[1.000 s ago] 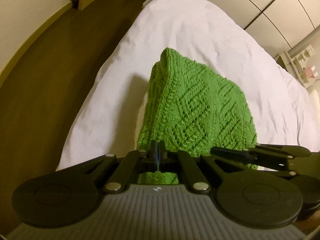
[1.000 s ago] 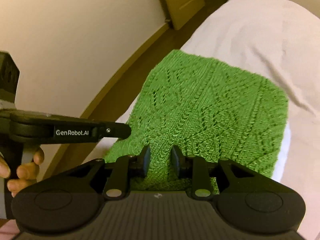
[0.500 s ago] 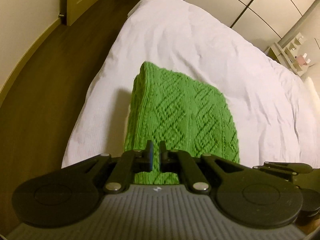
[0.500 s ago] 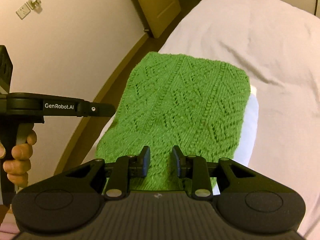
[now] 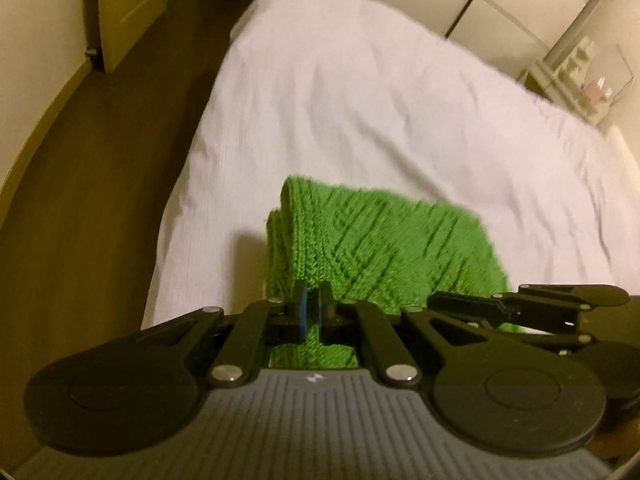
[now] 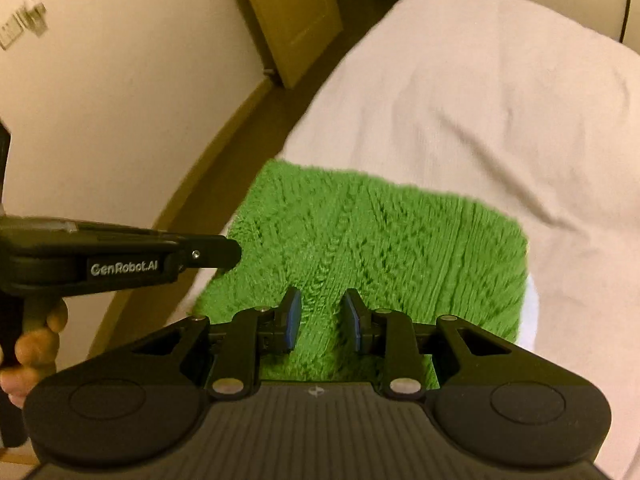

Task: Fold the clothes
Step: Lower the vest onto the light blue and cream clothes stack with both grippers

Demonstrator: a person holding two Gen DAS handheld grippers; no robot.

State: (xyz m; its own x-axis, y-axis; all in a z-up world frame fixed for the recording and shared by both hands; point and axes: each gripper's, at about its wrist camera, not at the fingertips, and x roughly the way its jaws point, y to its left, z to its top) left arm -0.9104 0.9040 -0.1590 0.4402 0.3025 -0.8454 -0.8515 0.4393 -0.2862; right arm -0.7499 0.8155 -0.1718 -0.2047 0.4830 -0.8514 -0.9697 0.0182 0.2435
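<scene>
The green knit garment (image 6: 376, 248) lies folded into a thick rectangle at the near corner of the white bed (image 6: 500, 100), filling the lower middle of both wrist views. It looks soft, light and stretchy, so it should sag if lifted by one corner; better to take it at the doubled edge on the left. The left gripper (image 5: 311, 312) is parted by a narrow gap and the right gripper (image 6: 320, 316) is spread wider, neither visibly pinching the knit.
</scene>
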